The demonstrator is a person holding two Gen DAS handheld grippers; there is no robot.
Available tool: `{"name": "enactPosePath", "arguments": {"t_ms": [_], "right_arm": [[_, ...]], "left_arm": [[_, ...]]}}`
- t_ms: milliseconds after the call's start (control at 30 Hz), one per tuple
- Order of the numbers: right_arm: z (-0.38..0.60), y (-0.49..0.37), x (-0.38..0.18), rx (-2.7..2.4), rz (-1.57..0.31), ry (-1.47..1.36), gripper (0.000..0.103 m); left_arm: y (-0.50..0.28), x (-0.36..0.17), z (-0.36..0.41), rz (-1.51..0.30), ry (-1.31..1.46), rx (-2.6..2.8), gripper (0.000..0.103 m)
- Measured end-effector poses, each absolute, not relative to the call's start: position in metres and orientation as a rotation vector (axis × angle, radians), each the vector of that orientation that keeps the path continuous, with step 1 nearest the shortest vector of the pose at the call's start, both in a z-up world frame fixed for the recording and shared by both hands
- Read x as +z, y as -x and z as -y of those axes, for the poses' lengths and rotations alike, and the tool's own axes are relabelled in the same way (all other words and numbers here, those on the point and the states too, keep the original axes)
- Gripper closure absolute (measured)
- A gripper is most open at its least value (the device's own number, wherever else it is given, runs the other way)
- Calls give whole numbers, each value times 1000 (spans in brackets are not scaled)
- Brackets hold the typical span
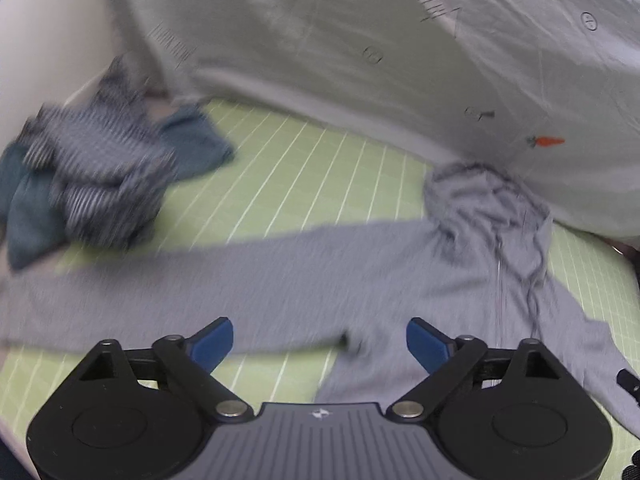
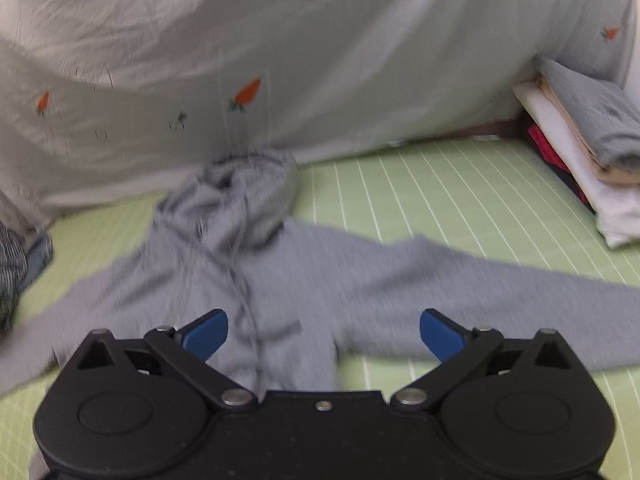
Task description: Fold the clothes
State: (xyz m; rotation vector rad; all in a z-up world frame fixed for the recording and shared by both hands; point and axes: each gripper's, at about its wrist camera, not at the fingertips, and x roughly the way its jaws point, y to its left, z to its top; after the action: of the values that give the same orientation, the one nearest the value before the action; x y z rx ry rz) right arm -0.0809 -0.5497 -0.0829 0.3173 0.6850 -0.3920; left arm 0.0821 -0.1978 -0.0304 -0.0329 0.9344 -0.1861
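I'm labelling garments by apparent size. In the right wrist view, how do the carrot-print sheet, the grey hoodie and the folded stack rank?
Largest to smallest:
1. carrot-print sheet
2. grey hoodie
3. folded stack, cut off at the frame edge, so its true size is unsure.

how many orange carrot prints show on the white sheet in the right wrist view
3 on the white sheet: one at the far left, one near the middle above the grey hoodie, one at the far right. Folds may hide more.

Green mat (image 1: 304, 168) with white grid lines; behind it, pale cloth backdrop (image 2: 320, 60) printed with small orange carrots.
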Motion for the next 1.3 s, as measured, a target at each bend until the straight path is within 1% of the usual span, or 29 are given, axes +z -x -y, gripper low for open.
{"name": "enactPosePath", "arguments": {"t_ms": [100, 167, 333, 467, 667, 867, 967, 1133, 1233, 1300], "right_arm": [[557, 52, -91, -376, -671, -341, 0], [557, 34, -102, -369, -701, -359, 0], [533, 17, -115, -324, -812, -282, 0], [506, 27, -117, -311, -890, -226, 0], [466, 38, -127, -340, -983, -166, 0], [427, 31, -138, -419, -1027, -198, 0], [405, 23, -142, -430, -1048, -181, 0], [376, 12, -147, -423, -1092, -179, 0], [361, 6, -146, -410, -1102, -163, 0], [355, 4, -144, -413, -1094, -155, 0]], "left_arm": [[-116, -38, 212, -941, 58, -199, 7], [-133, -47, 214, -979, 82, -183, 7], [-139, -66, 191, -1036, 98, -150, 7], [-125, -83, 139, -1070, 123, -67, 7], [-108, -119, 32, -1124, 128, 114, 7], [-114, -152, -49, -1152, 136, 243, 7], [-125, -160, -65, -1150, 116, 229, 6], [-138, -161, -67, -1141, 78, 174, 5], [-141, -160, -67, -1143, 68, 146, 6], [-142, -159, -67, -1134, 64, 123, 9]]}}
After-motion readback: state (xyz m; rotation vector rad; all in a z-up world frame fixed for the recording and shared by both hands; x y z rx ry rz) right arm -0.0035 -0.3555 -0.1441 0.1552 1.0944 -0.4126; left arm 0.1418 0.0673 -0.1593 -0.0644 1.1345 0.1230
